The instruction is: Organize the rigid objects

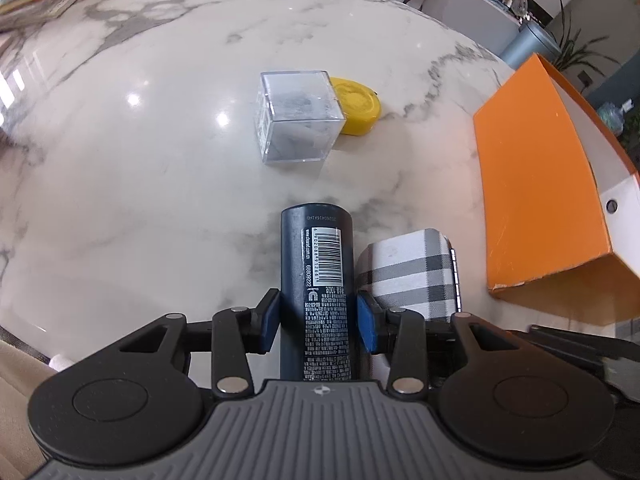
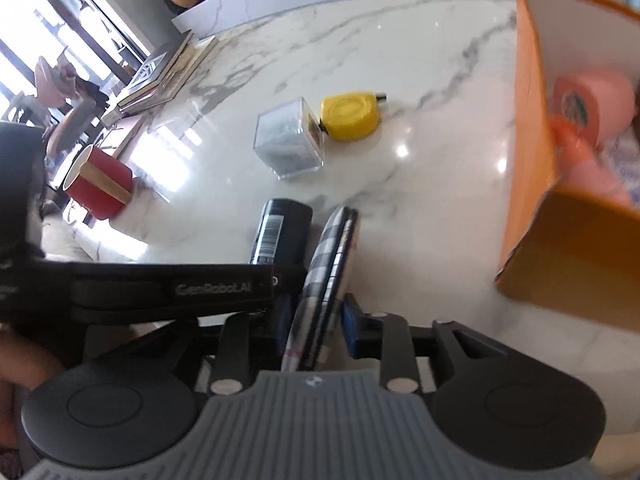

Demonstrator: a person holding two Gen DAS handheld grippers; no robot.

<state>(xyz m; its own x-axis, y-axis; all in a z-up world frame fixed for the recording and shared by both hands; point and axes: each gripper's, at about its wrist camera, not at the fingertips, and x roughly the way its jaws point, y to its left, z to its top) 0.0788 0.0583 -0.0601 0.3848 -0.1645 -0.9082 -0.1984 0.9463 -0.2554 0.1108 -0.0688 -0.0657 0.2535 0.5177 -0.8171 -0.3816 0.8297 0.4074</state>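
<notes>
The white marble table (image 1: 140, 184) fills most of both views, and at its right edge stands the orange box (image 1: 536, 184), cut off by the frame in both; only the right wrist view looks into it, where a pink roll (image 2: 592, 104) shows, too blurred to name. Next in size, the left claw (image 1: 318, 322) is clamped on a dark bottle (image 1: 316, 276), its 2 blue pads (image 1: 368, 324) pressing the bottle's sides while the barcoded end sticks out past the tips. The right claw (image 2: 316, 318) straddles a checked flat case (image 2: 324, 264) seen edge-on; its right pad stands a little clear of the case and the left pad is hidden behind the other tool, so the hold looks loose. From the left wrist the same case shows its broad plaid face just right of the bottle. Farther out on the table sits a clear plastic cube (image 1: 298, 116) with a yellow tape measure (image 1: 358, 106) touching its far side. A red cup (image 2: 98, 182) appears only in the right wrist view.
</notes>
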